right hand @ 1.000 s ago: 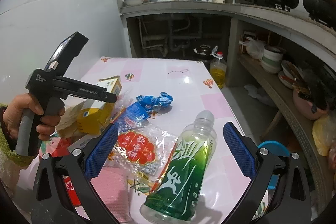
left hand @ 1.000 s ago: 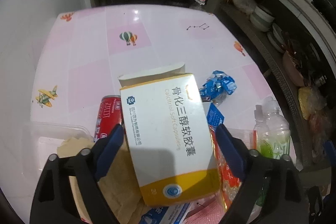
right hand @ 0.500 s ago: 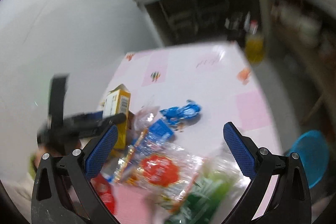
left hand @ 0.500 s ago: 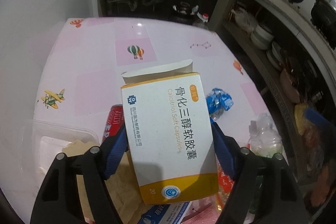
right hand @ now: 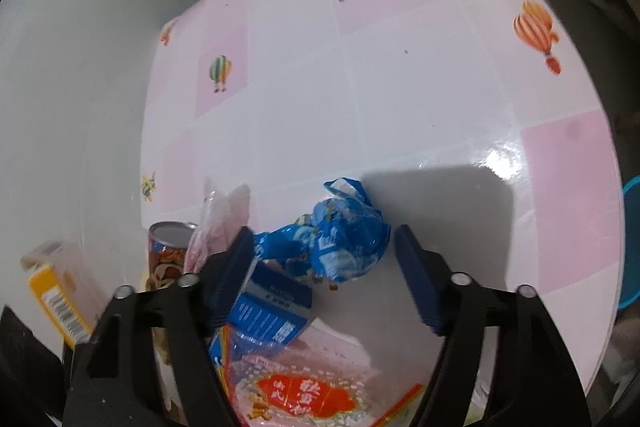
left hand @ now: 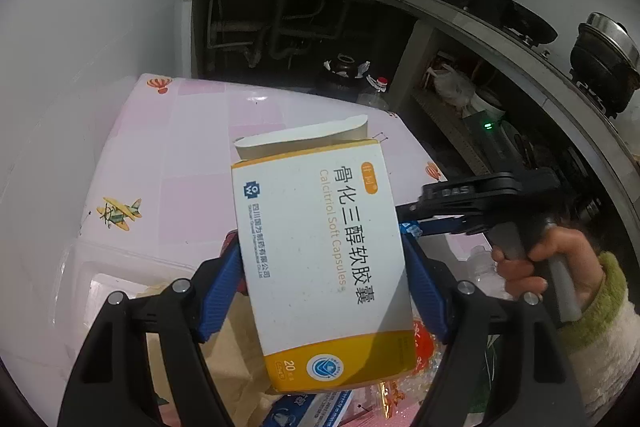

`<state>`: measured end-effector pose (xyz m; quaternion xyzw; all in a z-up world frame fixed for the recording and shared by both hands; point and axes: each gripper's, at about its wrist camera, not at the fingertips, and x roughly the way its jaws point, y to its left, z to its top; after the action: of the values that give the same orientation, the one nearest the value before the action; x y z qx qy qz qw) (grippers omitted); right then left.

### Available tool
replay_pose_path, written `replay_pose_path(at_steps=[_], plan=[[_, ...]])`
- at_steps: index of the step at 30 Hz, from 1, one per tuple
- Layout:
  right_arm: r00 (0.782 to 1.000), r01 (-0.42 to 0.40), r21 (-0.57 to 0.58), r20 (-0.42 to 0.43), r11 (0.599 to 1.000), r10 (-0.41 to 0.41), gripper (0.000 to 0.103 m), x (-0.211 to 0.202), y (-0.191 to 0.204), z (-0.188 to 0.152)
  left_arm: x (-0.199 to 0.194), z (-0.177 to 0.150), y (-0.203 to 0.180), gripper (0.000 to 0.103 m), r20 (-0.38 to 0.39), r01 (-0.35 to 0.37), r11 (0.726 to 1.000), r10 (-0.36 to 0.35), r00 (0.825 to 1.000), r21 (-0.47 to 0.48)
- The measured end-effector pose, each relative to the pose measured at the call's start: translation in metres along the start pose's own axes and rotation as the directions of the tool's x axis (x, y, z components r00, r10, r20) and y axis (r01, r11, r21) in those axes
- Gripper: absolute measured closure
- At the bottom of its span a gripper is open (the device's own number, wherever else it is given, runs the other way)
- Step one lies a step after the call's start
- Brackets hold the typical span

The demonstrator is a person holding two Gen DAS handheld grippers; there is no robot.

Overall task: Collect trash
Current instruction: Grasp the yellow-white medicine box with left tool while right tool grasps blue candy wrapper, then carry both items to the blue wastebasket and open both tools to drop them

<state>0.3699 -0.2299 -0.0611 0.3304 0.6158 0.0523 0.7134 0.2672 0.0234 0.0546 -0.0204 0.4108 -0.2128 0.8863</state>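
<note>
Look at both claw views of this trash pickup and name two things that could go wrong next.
1. The left claw grips the medicine box by its side walls. Its top flap is open, so the empty-looking carton might buckle or slip.
2. The right claw has just been closing around the crumpled blue wrapper. Its left pad is against a blue packet lying on other wrappers, so it may drag that along or only pinch loose foil.
</note>
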Motion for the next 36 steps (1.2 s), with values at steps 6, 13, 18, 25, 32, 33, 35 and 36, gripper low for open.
replay_pose_path(at_steps=[6, 13, 18, 25, 32, 33, 35, 36], plan=[[0.999, -0.030, 0.054, -0.037, 0.998, 0.032, 0.071, 0.016, -0.012, 0.002, -0.009, 0.003, 0.002, 0.029, 0.032, -0.002, 1.000, 0.002, 0.999, -0.004], [0.997, -0.057, 0.050, 0.051, 0.997, 0.055, 0.080, -0.002, -0.012, 0.003, -0.021, 0.006, 0.004, 0.029, 0.076, 0.000, 1.000, 0.000, 0.997, -0.010], [0.985, -0.080, 0.031, 0.153, 0.996, 0.074, 0.081, -0.035, -0.013, -0.004, -0.032, 0.009, 0.003, 0.029, 0.109, 0.000, 1.000, 0.001, 0.994, -0.012], [0.925, -0.120, -0.020, 0.360, 0.993, 0.119, 0.081, -0.123, -0.021, -0.040, -0.050, 0.020, -0.017, 0.029, 0.149, 0.058, 0.998, -0.060, 0.987, 0.018], [0.825, -0.160, 0.014, 0.551, 0.987, 0.127, 0.081, -0.207, -0.073, -0.105, -0.053, 0.035, -0.068, 0.029, 0.113, 0.181, 0.979, -0.191, 0.975, 0.093], [0.815, -0.165, 0.027, 0.566, 0.986, 0.121, 0.081, -0.208, -0.078, -0.111, -0.052, 0.037, -0.076, 0.029, 0.105, 0.193, 0.975, -0.204, 0.973, 0.108], [0.800, -0.180, 0.059, 0.590, 0.982, 0.111, 0.081, -0.215, -0.097, -0.128, -0.048, 0.039, -0.101, 0.029, 0.080, 0.211, 0.965, -0.225, 0.971, 0.155], [0.791, -0.196, 0.085, 0.603, 0.977, 0.106, 0.081, -0.219, -0.112, -0.139, -0.045, 0.039, -0.112, 0.029, 0.066, 0.218, 0.960, -0.232, 0.970, 0.176]])
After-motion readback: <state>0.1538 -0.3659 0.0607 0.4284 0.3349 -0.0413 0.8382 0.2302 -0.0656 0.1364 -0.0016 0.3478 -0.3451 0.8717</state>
